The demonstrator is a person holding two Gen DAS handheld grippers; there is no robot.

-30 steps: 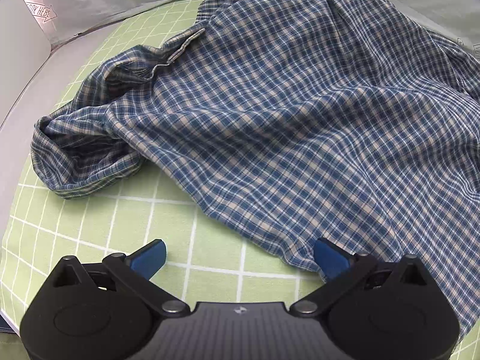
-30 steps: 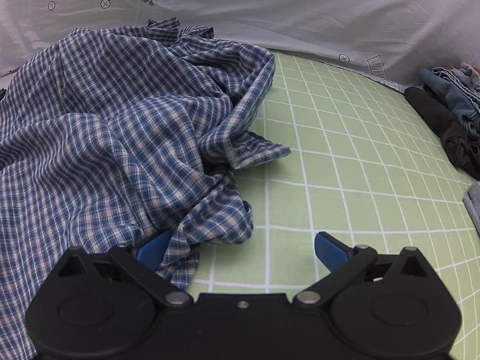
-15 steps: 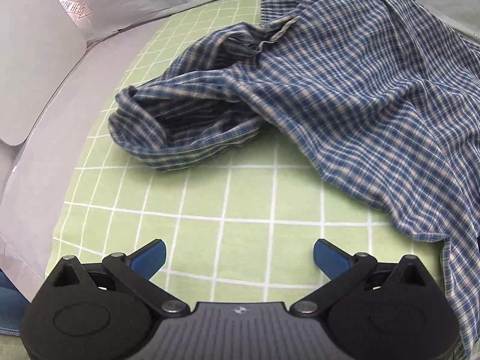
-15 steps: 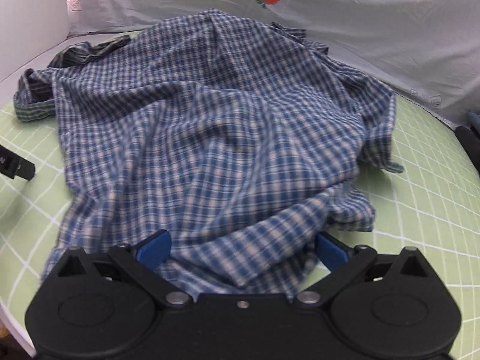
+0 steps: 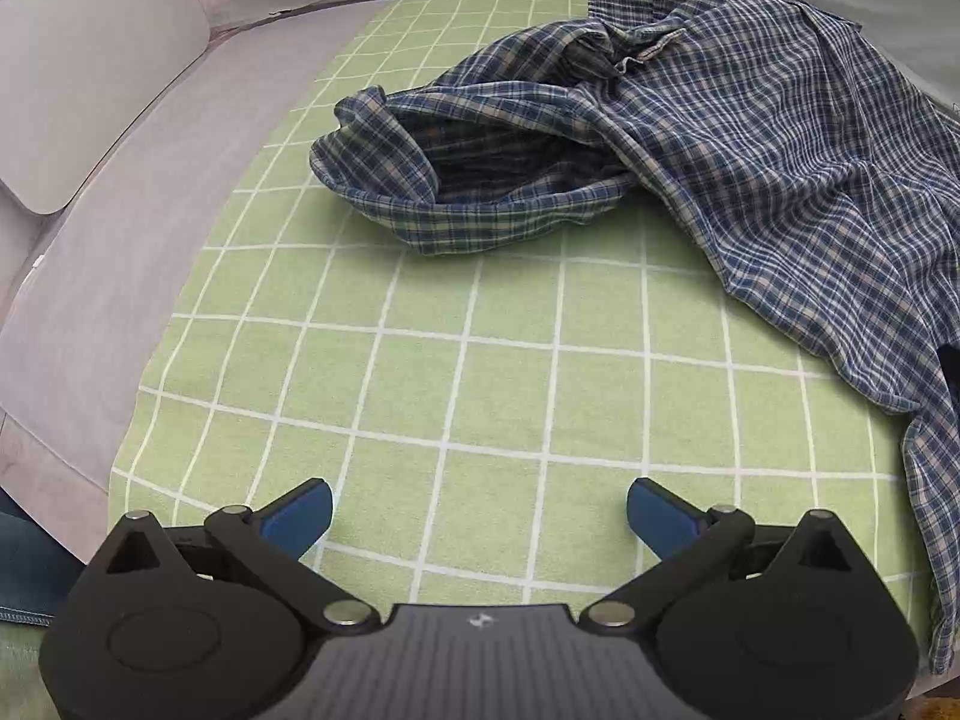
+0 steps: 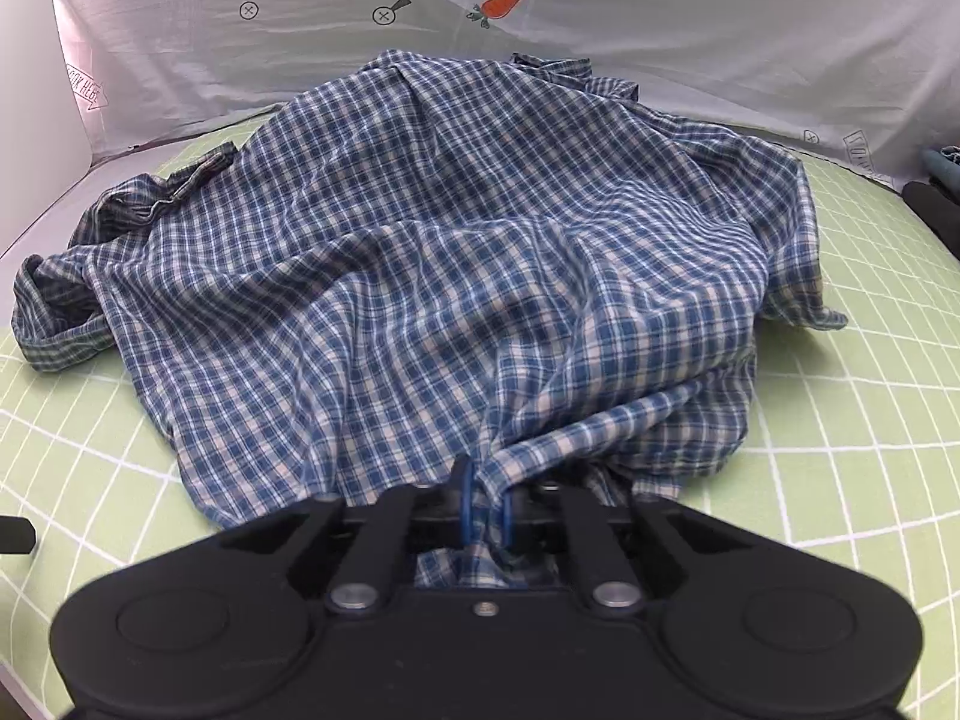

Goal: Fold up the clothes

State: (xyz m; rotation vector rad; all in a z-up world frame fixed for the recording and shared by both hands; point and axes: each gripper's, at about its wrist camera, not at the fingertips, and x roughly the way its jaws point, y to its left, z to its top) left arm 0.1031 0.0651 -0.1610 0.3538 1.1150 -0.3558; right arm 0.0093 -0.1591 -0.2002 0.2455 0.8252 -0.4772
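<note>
A: Our right gripper is closed tight on a pinch of the plaid shirt, at the hem that lies nearest to us. The cloth is bunched between the blue pads, and some folds run away from this point, so we think the hem is under a light pull.

B: Why do we take it at the hem?

A: We judge that the shirt must be spread flat before any fold. It lies now in a crumpled heap on the green grid mat, and the hem is the free edge that we can reach most easily.

B: And our left gripper?

A: It is wide apart and holds nothing. It hovers over a bare part of the mat, to the left of the shirt and not touching it. We suppose it waits for a second point to hold, so the cloth can be stretched between two hands.

B: Which point?

A: Perhaps the rumpled sleeve, which sticks out from the left side of the shirt, with its opening toward us. This is only our guess.

B: What else is near the shirt?

A: Behind it hangs a grey sheet with carrots. At the right of it, at the edge of the mat, we see some dark clothes, but they are too much cut off to name.
</note>
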